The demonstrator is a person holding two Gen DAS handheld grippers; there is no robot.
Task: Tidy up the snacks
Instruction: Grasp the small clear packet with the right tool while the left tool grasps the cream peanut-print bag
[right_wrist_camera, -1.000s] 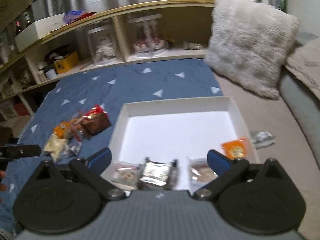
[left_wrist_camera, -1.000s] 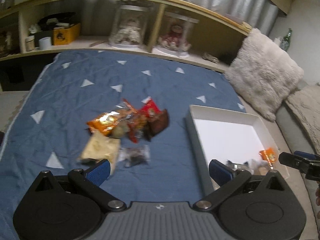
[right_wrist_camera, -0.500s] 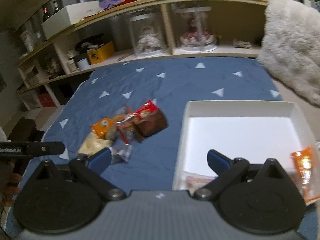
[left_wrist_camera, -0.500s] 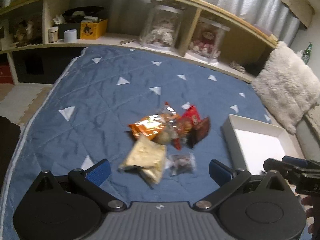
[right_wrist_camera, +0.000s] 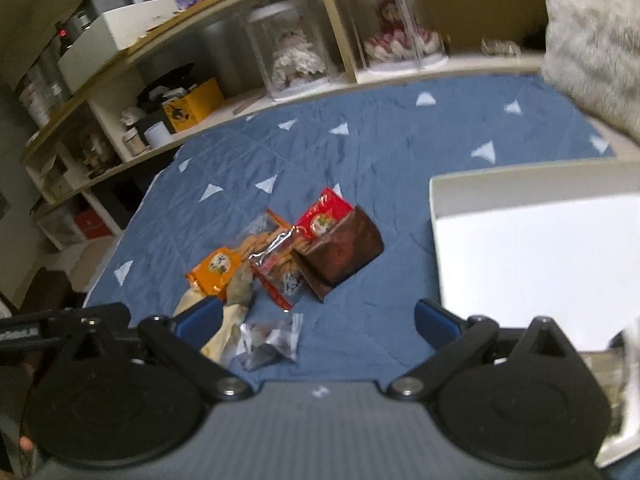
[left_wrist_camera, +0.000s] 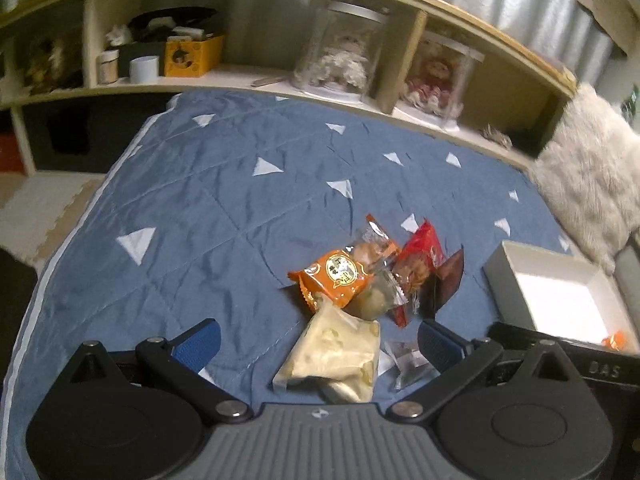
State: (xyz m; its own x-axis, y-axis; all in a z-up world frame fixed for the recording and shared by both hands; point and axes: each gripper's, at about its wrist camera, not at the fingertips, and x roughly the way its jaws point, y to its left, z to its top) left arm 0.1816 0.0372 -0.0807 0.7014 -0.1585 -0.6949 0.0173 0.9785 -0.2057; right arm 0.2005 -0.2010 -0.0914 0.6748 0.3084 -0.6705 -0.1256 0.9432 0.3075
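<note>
A heap of snack packets lies on the blue bedspread (left_wrist_camera: pixel 200 216): an orange packet (left_wrist_camera: pixel 334 276), a pale yellow packet (left_wrist_camera: pixel 334 354), a red packet (left_wrist_camera: pixel 420 256), a dark brown packet (right_wrist_camera: pixel 340 252) and a small clear packet (right_wrist_camera: pixel 272 342). My left gripper (left_wrist_camera: pixel 316 340) is open, and the pale yellow packet lies between its blue fingertips. My right gripper (right_wrist_camera: pixel 318 316) is open just above the clear packet. The white box (right_wrist_camera: pixel 540 248) sits to the right; an orange packet (left_wrist_camera: pixel 616 339) lies in its near corner.
A wooden shelf (left_wrist_camera: pixel 280 80) with glass jars, a yellow box and cups runs along the far side of the bed. A fluffy cream pillow (left_wrist_camera: pixel 588 188) leans at the right. The other gripper's black body (left_wrist_camera: pixel 560 350) shows at the left wrist view's right edge.
Both grippers have swung left from the white box toward the snack heap and come closer to it. Both have stayed open. No packet has moved.
</note>
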